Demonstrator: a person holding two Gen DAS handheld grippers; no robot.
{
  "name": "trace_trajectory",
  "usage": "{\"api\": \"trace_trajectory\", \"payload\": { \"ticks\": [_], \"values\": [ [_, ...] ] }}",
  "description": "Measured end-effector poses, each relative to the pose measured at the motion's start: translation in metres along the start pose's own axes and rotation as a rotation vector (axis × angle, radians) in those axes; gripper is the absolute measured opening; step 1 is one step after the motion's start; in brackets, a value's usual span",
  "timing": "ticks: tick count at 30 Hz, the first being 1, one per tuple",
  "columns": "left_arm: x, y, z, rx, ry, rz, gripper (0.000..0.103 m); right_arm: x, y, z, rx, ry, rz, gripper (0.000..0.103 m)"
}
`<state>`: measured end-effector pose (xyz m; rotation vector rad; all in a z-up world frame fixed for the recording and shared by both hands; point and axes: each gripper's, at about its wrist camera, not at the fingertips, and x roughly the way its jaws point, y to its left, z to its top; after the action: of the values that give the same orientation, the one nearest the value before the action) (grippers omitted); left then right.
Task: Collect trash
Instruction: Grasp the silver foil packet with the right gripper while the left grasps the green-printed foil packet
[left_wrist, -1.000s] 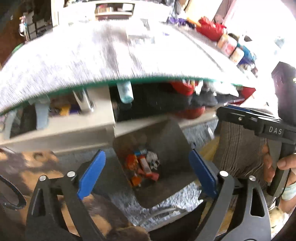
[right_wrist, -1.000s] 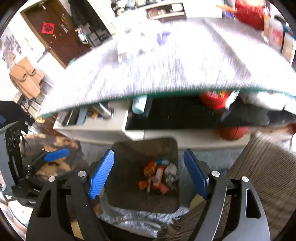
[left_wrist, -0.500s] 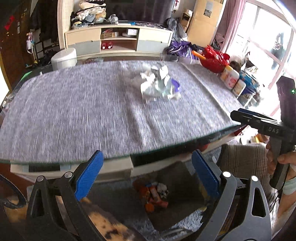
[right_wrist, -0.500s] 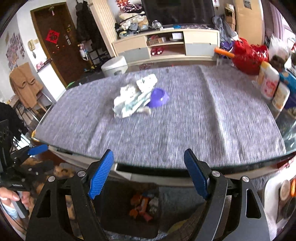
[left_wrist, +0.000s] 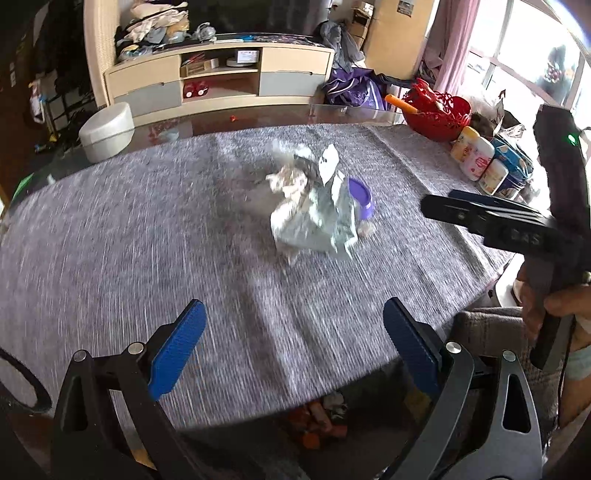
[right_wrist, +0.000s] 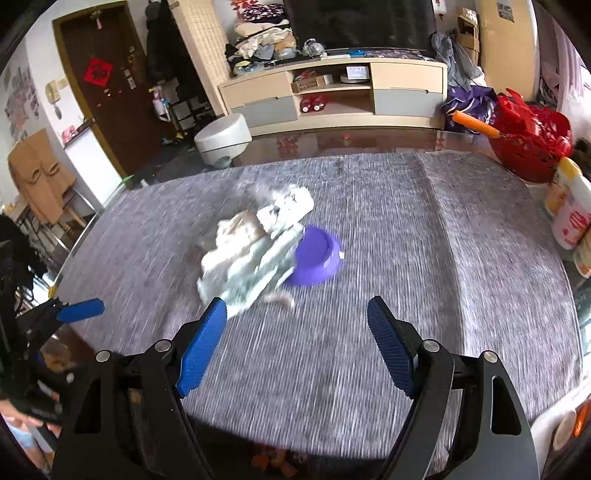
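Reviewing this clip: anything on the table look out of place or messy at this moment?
Yes. A heap of crumpled paper and wrappers lies loose in the middle of the grey table cover, against a purple bowl. Nothing else sits mid-table; bottles and a red basket line the right edge.

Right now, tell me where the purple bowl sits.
The purple bowl sits near the middle of the grey table cover, touching the right edge of the crumpled paper pile in both wrist views, ahead of both empty grippers.
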<state>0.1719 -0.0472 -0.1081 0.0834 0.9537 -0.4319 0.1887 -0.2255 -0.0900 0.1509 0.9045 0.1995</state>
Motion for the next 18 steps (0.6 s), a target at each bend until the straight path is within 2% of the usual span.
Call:
{"api": "trace_trajectory", "payload": {
  "ticks": [9, 18],
  "values": [
    [0.041, 0.002, 0.028, 0.001, 0.034, -0.043, 0.092, 0.06, 0.009, 0.045, -0.024, 0.037, 0.036, 0.079],
    [0.068, 0.007, 0.038, -0.008, 0.065, -0.077, 0.091, 0.103, 0.018, 0.067, -0.032, 0.075, 0.06, 0.079]
  ]
}}
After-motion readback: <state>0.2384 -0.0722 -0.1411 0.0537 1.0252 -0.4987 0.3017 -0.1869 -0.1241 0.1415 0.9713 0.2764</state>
